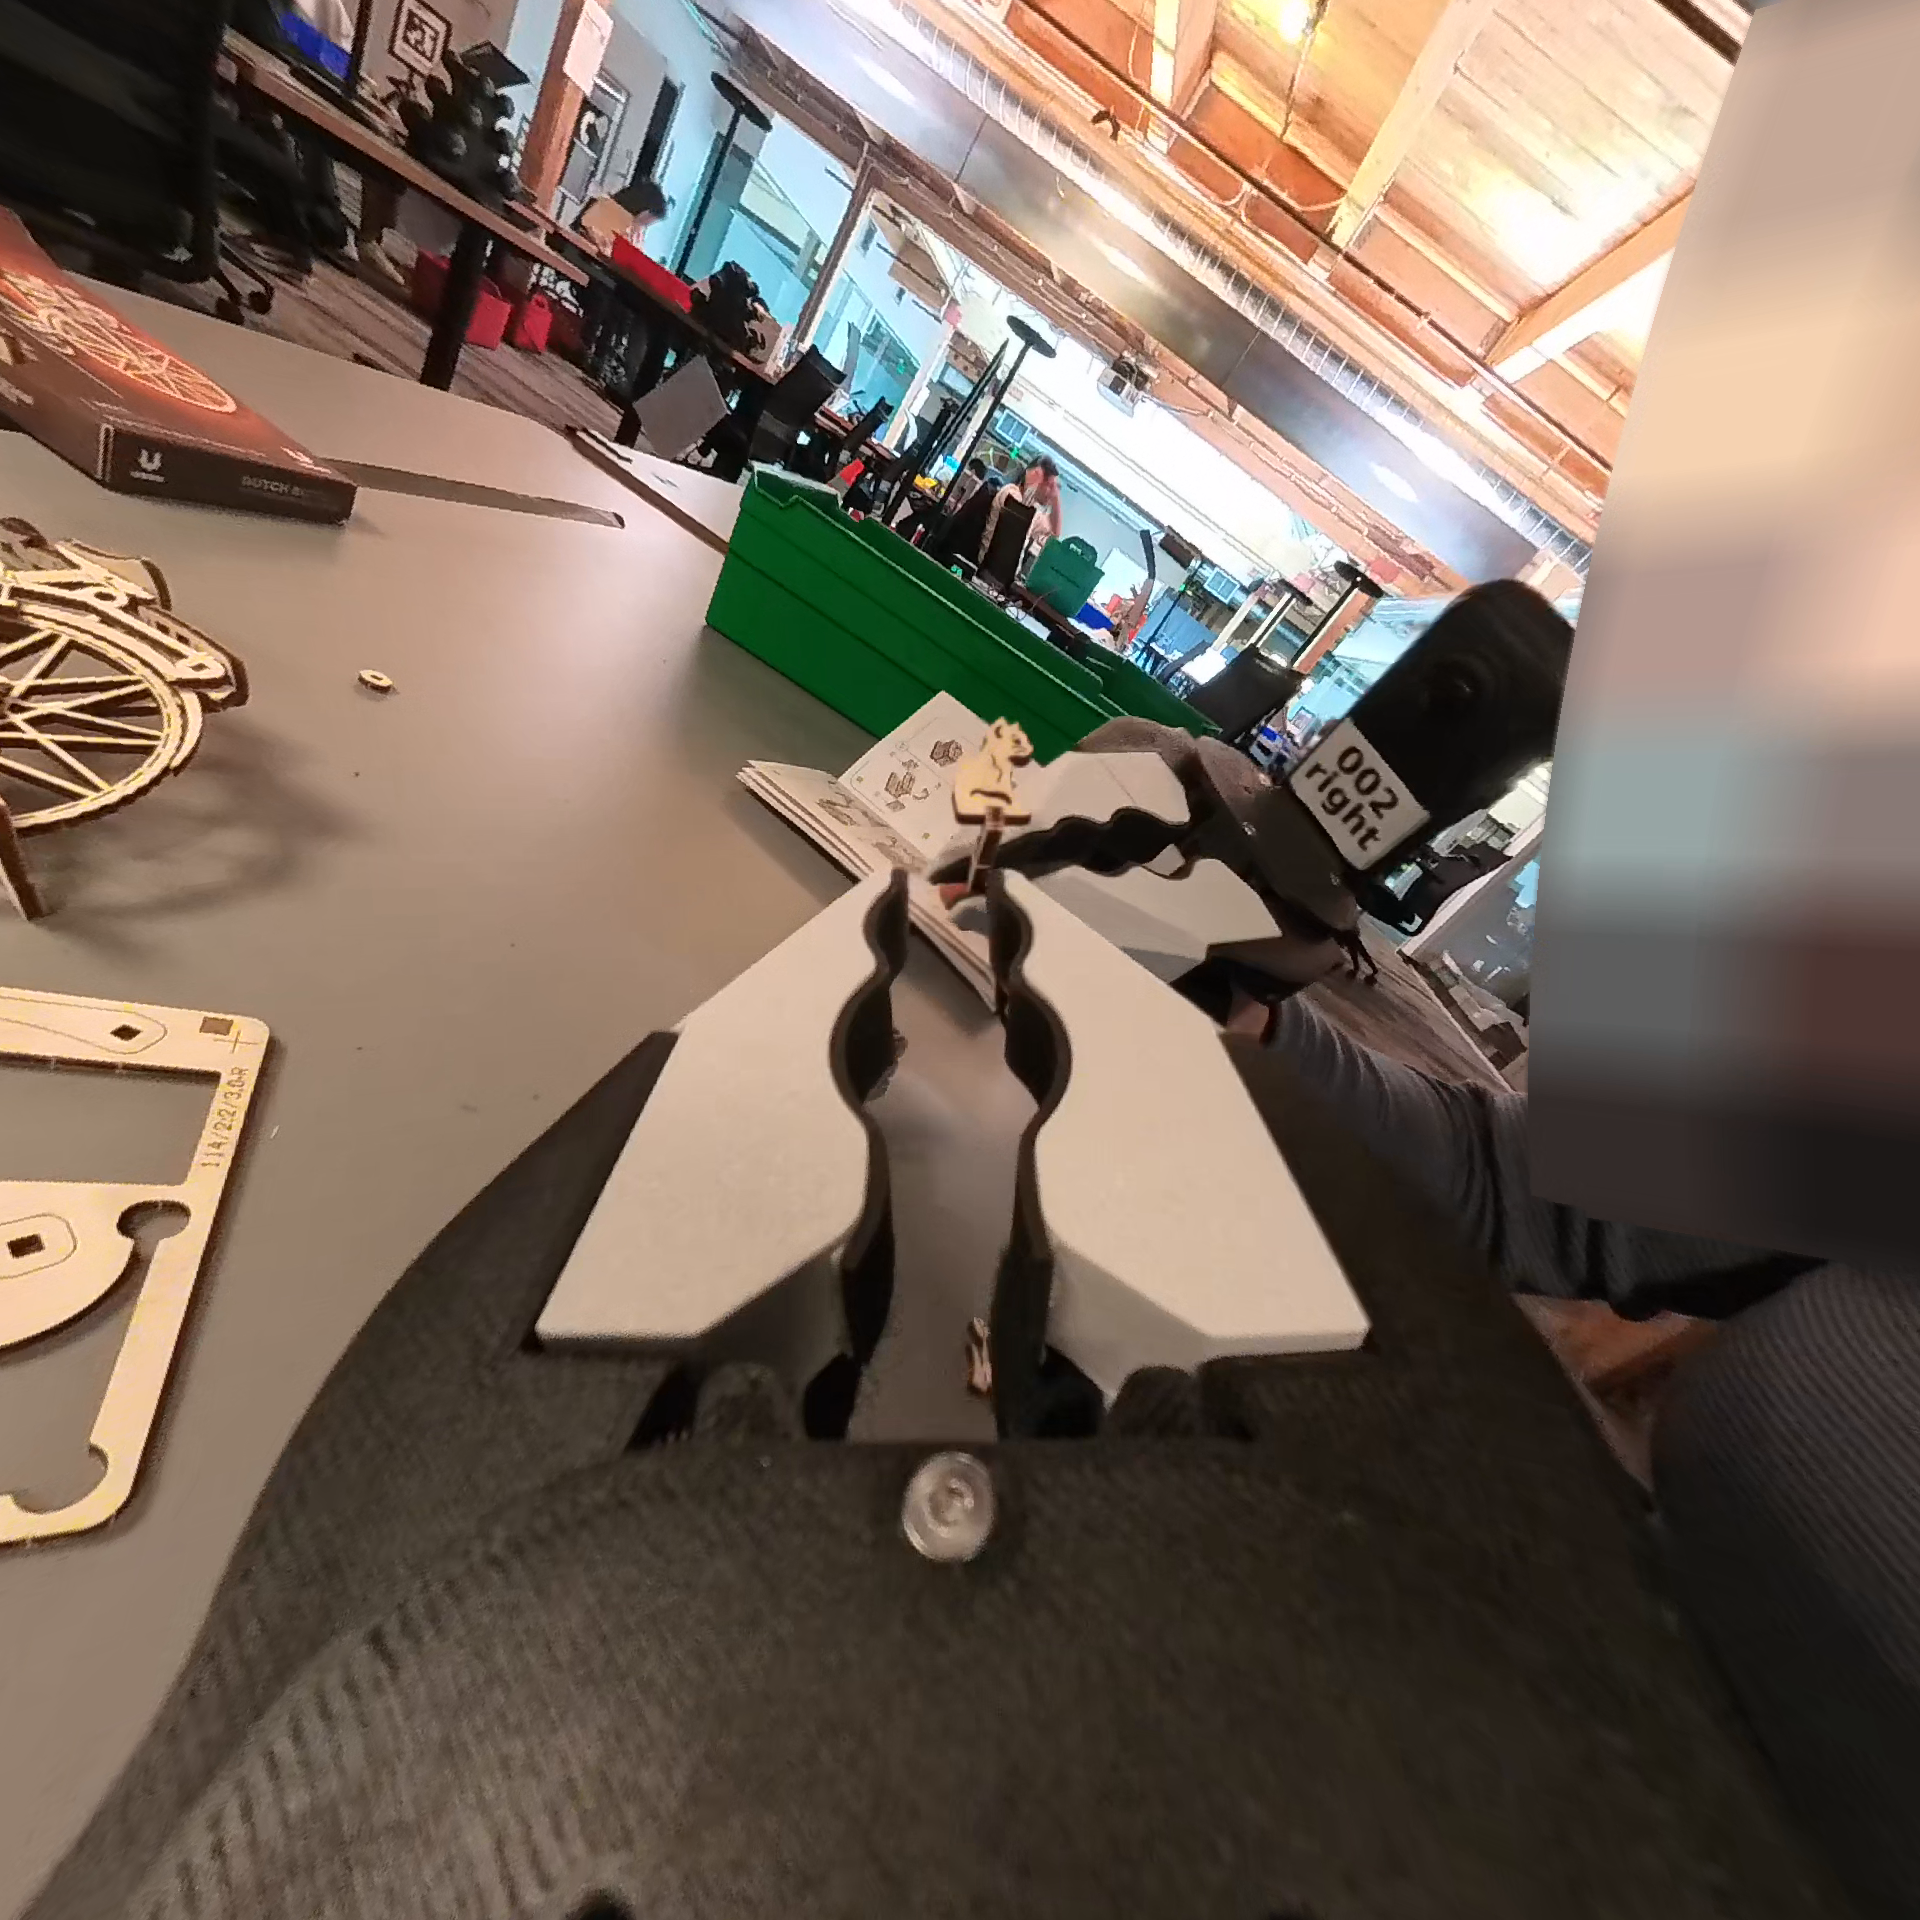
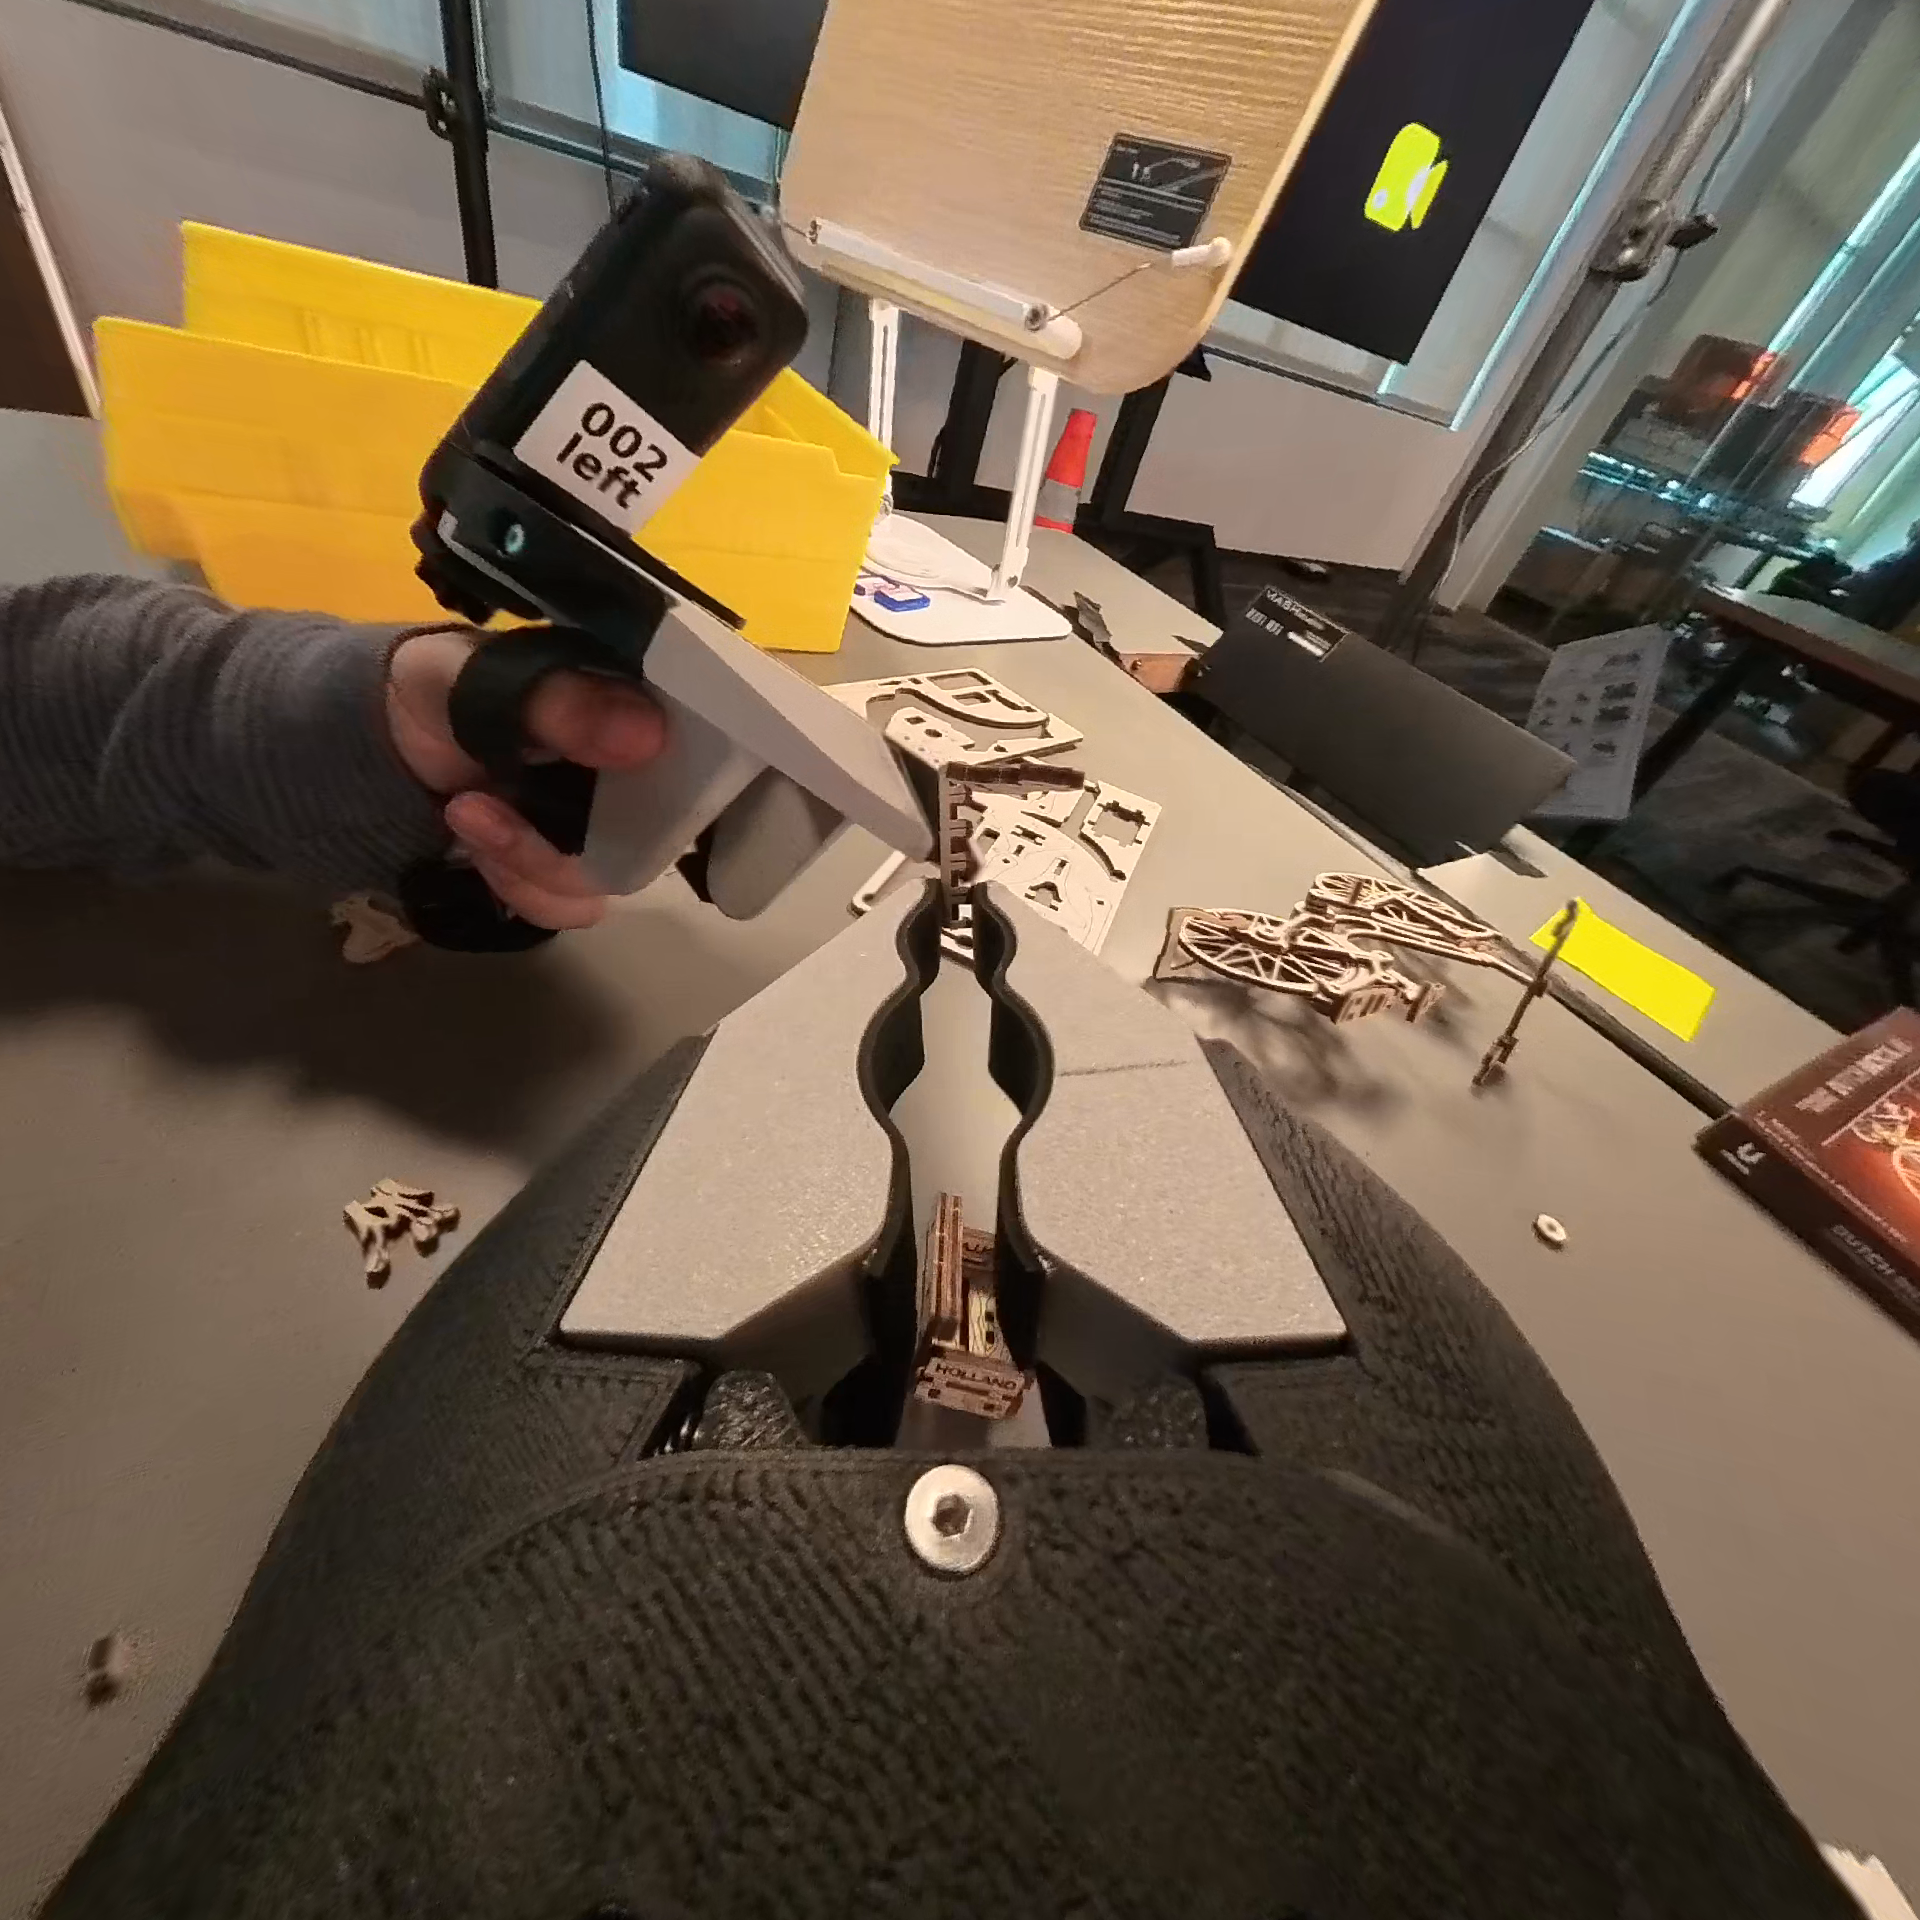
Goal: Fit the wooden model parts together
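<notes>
In the left wrist view a small cat-shaped wooden piece (image 1: 992, 771) stands on a thin stem between the tips of my left gripper (image 1: 948, 885). My right gripper (image 1: 951, 875) comes in from the right with its fingers nearly together on that stem. In the right wrist view a toothed wooden strip (image 2: 953, 831) stands at the tips of my right gripper (image 2: 954, 912), and my left gripper (image 2: 923, 844) pinches its upper part. A small wooden block (image 2: 966, 1340) shows deep between the right fingers. The half-built wooden bicycle (image 2: 1330, 956) lies on the grey table (image 2: 260, 1091) and also shows in the left wrist view (image 1: 94, 675).
Cut-out wooden sheets (image 1: 104, 1195) (image 2: 1070, 852) lie near the grippers. The kit box (image 1: 156, 416) (image 2: 1829, 1153), an instruction booklet (image 1: 883, 790), a green bin (image 1: 883, 623), yellow bins (image 2: 416, 447), a board on a white stand (image 2: 1039, 208), loose wooden bits (image 2: 400, 1216) and a washer (image 1: 376, 681) are around. My two grippers' fingertips are within a few centimetres of each other. It is some 9 centimetres from my right tips to the small wooden block (image 2: 966, 1340).
</notes>
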A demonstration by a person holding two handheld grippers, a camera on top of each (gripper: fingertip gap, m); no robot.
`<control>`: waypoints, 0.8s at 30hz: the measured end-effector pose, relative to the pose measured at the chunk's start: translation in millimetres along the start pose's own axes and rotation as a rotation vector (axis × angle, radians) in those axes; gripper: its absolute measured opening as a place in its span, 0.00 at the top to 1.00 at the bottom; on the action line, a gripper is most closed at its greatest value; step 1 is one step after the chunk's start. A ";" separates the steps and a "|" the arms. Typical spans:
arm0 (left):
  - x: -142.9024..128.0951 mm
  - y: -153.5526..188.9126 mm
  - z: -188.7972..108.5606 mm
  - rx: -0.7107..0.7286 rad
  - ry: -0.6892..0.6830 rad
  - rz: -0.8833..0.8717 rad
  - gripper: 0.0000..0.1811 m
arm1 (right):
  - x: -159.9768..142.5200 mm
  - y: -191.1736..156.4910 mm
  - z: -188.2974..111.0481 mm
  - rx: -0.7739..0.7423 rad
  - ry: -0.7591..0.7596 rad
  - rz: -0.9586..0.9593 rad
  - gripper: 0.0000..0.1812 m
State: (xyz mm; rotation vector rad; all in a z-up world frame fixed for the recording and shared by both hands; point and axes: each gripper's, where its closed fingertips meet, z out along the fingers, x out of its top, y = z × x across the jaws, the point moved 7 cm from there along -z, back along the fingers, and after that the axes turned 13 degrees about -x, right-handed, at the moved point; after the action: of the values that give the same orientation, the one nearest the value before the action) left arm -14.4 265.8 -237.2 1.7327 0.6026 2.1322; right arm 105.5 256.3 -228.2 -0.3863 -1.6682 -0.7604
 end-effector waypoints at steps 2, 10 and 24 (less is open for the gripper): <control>-1.3 0.3 1.4 -0.011 -0.008 -0.007 0.93 | -0.8 -2.5 1.0 -0.002 -0.002 -0.021 0.98; -0.1 2.5 1.8 -0.050 0.006 -0.004 1.00 | -1.5 -6.5 2.1 0.020 0.009 -0.033 0.97; 8.2 10.4 -5.2 -0.029 -0.084 0.116 1.00 | -2.2 33.5 -18.8 0.225 0.002 0.213 0.82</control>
State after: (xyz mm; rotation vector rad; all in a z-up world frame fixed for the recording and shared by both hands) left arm -21.0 260.4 -225.9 1.8732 0.4574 2.1200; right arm 140.9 268.6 -219.6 -0.3957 -1.6589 -0.4108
